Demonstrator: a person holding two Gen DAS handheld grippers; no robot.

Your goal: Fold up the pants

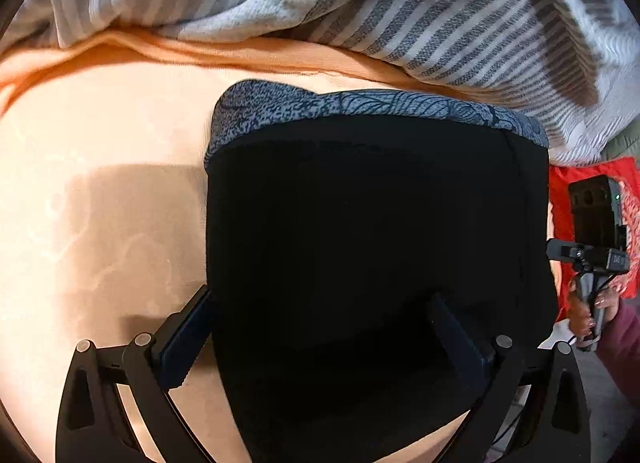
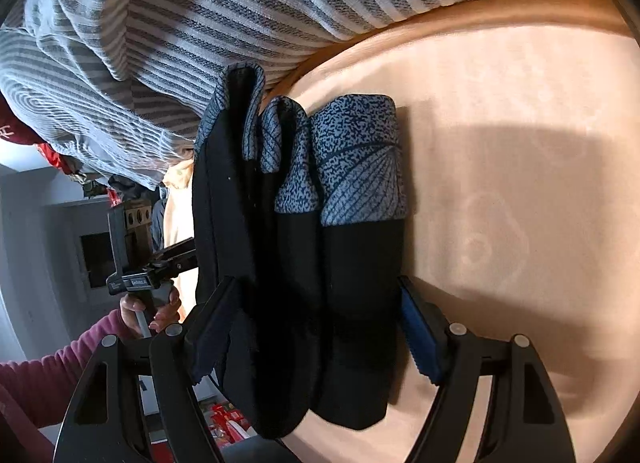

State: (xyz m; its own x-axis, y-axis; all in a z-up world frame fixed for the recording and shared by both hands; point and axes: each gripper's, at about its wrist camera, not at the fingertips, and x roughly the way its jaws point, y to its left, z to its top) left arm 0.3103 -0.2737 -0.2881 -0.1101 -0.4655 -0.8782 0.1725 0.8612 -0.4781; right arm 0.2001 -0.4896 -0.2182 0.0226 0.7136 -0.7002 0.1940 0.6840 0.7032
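Peach bed sheet (image 1: 100,183) carries everything; striped blanket (image 1: 400,15) is bunched along the far edge, touching or just beside the top of the pants. Pants (image 1: 372,243), black with a blue-grey patterned band, lie already folded into a compact multi-layer stack on the sheet; the right wrist view shows several layers side by side with the patterned cuffs (image 2: 356,159) at the far end. Judgement: late stage, final fold or squaring-up. Left hand-held gripper (image 1: 320,339) is spread, fingers straddling the near end of the stack, not visibly pinching. Right hand-held gripper (image 2: 316,327) is likewise spread wide around the bundle's near end, blue pads (image 2: 416,335) outside the cloth. Next move probably calls for pressing together on all layers at once, then tucking or flattening without letting inner layers slip. Room: open sheet on the sunlit side of the stack; blanket blocks the far edge, bed edge sits close on the other side, so work toward the open sheet.
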